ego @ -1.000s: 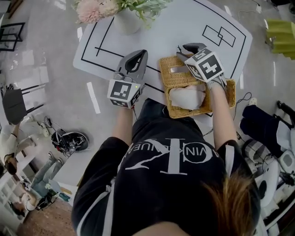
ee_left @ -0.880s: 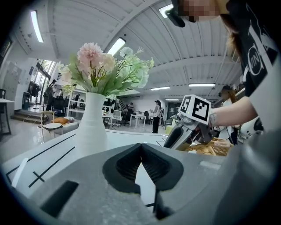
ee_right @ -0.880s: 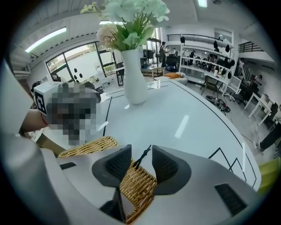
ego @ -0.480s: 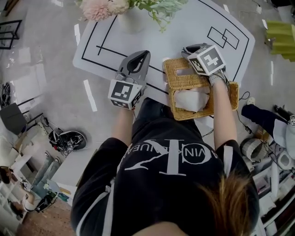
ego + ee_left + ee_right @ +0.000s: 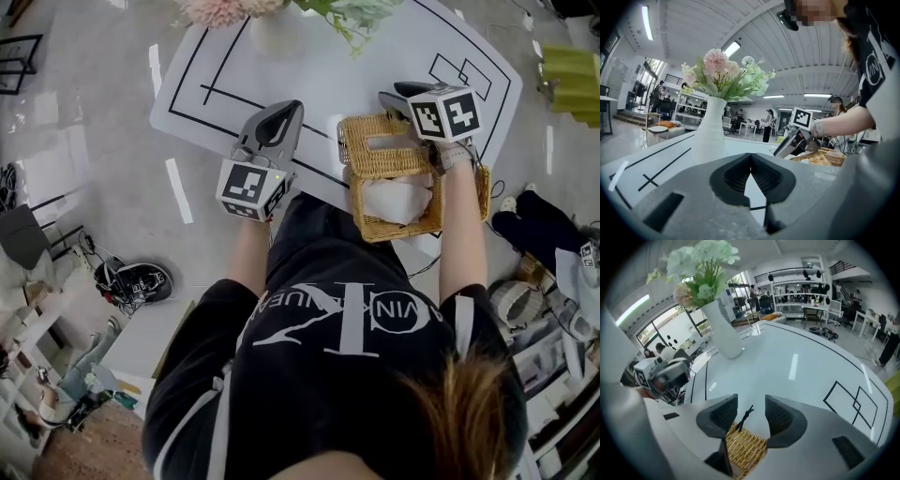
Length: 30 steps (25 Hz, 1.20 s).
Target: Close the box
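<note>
Seen from above, a person in a black shirt stands at a white table marked with black lines, holding a claw tool in each hand. A woven wicker box sits at the table's near edge, right in front of the person. Its woven lid covers the far part of the box. The near part is uncovered, and a white cloth shows inside.

The right claw points steeply down at the far edge of the lid. Its jaws have just been opening and now stand apart. The wicker edge of the lid and a small dark loop sit in the gap between them, but the pads do not press on either.

The left claw is held to the left of the box, apart from it and pointing almost level. Its jaws are closed together with nothing between them.

Beyond the box, at the far side of the table, stands a white vase of pink and white flowers.
</note>
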Each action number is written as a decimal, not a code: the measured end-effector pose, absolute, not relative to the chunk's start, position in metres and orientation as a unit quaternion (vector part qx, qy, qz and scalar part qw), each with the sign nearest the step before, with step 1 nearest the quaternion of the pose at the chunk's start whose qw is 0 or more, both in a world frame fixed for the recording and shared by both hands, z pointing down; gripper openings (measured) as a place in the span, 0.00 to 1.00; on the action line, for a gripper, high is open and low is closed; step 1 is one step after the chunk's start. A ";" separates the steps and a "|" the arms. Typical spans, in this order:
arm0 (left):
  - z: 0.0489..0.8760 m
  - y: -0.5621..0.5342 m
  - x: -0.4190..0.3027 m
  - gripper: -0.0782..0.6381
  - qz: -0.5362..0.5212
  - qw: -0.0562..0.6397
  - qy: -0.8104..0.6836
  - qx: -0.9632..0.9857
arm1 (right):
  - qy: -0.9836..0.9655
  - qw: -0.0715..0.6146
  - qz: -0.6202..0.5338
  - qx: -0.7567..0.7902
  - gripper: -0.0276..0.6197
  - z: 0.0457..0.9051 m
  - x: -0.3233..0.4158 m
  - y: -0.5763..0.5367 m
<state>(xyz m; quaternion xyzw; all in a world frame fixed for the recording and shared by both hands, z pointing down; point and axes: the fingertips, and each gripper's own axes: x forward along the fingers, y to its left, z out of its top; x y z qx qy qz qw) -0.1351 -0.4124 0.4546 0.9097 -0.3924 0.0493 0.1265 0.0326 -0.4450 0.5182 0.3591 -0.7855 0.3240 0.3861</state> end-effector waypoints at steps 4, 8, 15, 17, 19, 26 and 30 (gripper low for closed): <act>0.460 -0.410 -0.136 0.12 0.047 0.134 -0.389 0.910 | -0.779 0.414 0.332 0.333 0.36 0.526 0.034 -0.440; 0.459 -0.408 -0.133 0.12 0.043 0.139 -0.384 0.912 | -0.766 0.445 0.361 0.292 0.34 0.538 0.029 -0.426; 0.455 -0.408 -0.127 0.12 0.037 0.140 -0.378 0.915 | -0.747 0.477 0.378 0.268 0.15 0.549 0.031 -0.416; 0.456 -0.407 -0.125 0.12 0.036 0.143 -0.376 0.915 | -0.742 0.484 0.381 0.264 0.16 0.554 0.031 -0.413; 0.458 -0.406 -0.122 0.12 0.037 0.145 -0.374 0.915 | -0.739 0.493 0.376 0.264 0.16 0.559 0.031 -0.411; 0.459 -0.402 -0.115 0.12 0.039 0.146 -0.367 0.918 | -0.750 0.530 0.300 0.259 0.07 0.557 0.031 -0.410; 0.457 -0.400 -0.114 0.12 0.037 0.145 -0.365 0.919 | -0.764 0.520 0.274 0.267 0.07 0.546 0.028 -0.411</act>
